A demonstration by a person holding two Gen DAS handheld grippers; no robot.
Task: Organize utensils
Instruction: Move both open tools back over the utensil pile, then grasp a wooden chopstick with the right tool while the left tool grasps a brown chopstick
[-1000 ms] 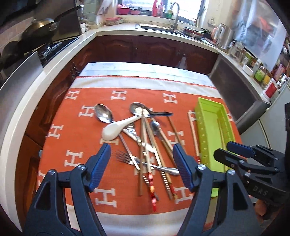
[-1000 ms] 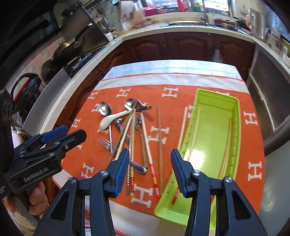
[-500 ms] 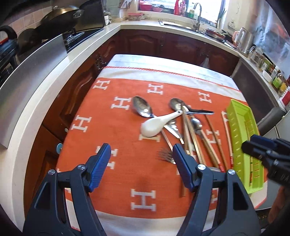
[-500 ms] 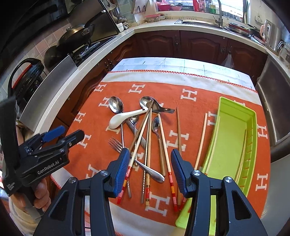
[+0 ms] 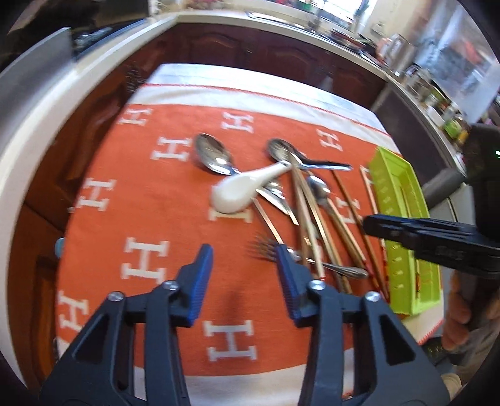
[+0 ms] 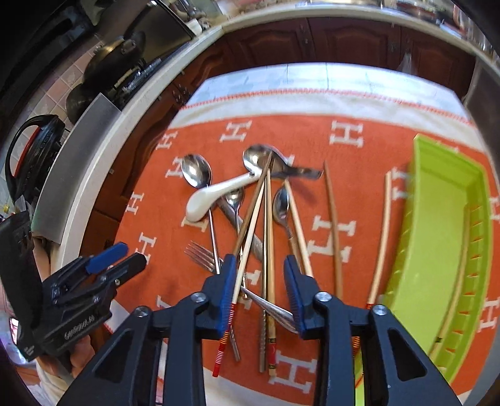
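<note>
A pile of utensils lies on the orange cloth (image 5: pixel 162 225): a white ceramic spoon (image 5: pixel 247 187) (image 6: pixel 215 195), metal spoons (image 6: pixel 196 170), a fork (image 6: pixel 201 254) (image 5: pixel 265 250) and several chopsticks (image 6: pixel 268 225) (image 5: pixel 309 212). A green tray (image 6: pixel 450 237) (image 5: pixel 397 200) lies to their right with a chopstick inside. My left gripper (image 5: pixel 245 274) is open and empty, low over the cloth left of the fork. My right gripper (image 6: pixel 259 281) is open, low over the near ends of the chopsticks, with a chopstick against its left finger.
The cloth covers a small table ringed by a white counter (image 5: pixel 40 118) and dark wood cabinets (image 5: pixel 250 53). Pans and a stove (image 6: pixel 118 62) stand at the left, a sink (image 5: pixel 281 18) at the back. The table's front edge is just below both grippers.
Both grippers have dropped lower toward the cloth. The right gripper has moved left from the tray to over the chopstick pile. The left gripper has moved left of the pile. Utensils have not moved.
</note>
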